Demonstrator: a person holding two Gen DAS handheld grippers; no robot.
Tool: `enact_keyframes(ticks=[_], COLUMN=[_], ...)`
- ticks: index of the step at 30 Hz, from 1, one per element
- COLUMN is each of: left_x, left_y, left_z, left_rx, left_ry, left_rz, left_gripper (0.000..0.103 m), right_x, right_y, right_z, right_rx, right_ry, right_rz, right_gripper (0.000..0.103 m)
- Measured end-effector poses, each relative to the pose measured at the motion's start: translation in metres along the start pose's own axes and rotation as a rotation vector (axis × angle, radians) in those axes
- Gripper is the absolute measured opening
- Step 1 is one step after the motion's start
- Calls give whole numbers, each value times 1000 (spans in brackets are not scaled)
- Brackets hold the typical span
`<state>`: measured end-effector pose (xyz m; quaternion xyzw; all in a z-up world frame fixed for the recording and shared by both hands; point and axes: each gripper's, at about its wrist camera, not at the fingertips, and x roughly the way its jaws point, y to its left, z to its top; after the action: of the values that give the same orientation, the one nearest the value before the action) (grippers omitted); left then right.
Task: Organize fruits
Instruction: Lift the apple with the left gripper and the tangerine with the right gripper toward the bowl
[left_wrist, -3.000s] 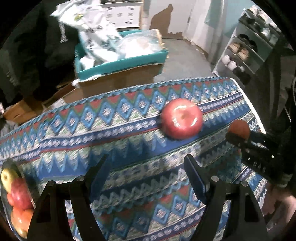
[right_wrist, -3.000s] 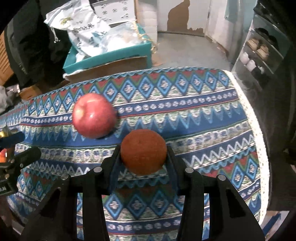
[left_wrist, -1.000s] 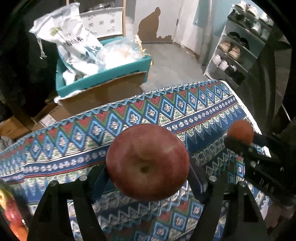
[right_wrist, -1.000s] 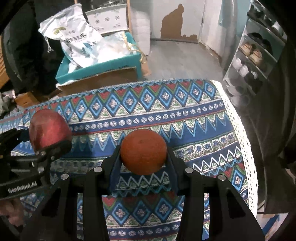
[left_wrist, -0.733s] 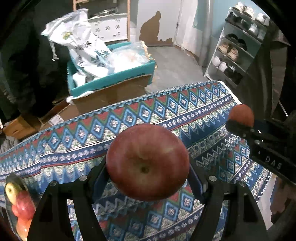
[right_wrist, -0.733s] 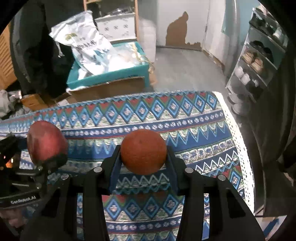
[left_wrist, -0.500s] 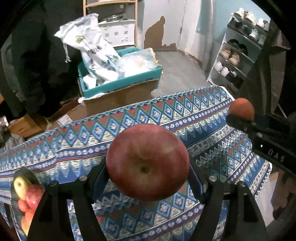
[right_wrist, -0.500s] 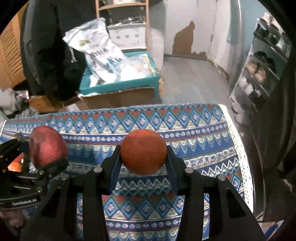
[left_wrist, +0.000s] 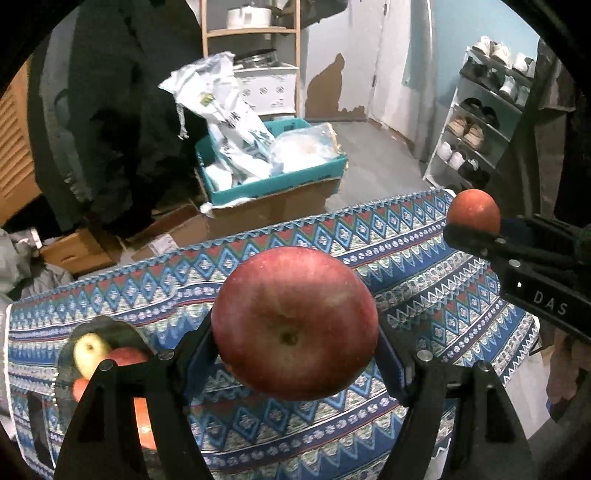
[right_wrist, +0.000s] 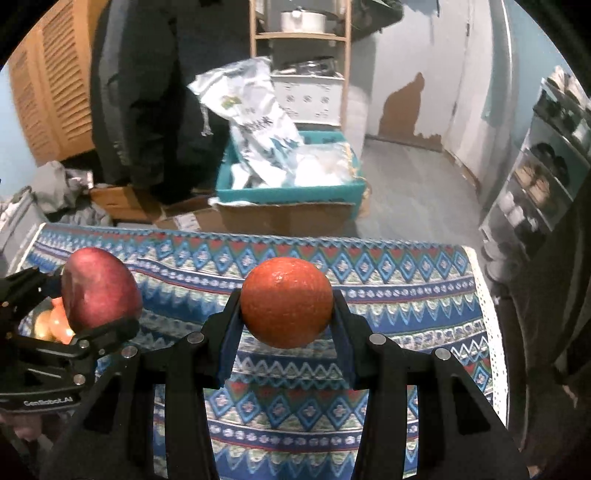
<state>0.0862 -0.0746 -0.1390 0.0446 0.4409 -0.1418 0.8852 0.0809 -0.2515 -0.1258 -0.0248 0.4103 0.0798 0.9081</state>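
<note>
The left tongs clamp a red apple at its widest part, above the patterned counter. The right tongs clamp an orange. Both fruits look firm, smooth, likely bruisable. Only the left view clearly shows the fruit bowl.

Glossy smooth apple, dimpled matt orange, woven patterned tablecloth, cardboard box
</note>
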Motion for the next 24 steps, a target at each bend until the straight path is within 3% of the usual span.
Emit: enact_keyframes(ticks=[24], left_x=[-71], left_y=[83], left_z=[-40], left_rx=[-109], left_ry=[-46], left_rz=[91], left_gripper=[77], right_x=[-35], right_y=[111], right_z=[12], right_rx=[-160], right_ry=[-58], right_rz=[139], right_gripper=[44])
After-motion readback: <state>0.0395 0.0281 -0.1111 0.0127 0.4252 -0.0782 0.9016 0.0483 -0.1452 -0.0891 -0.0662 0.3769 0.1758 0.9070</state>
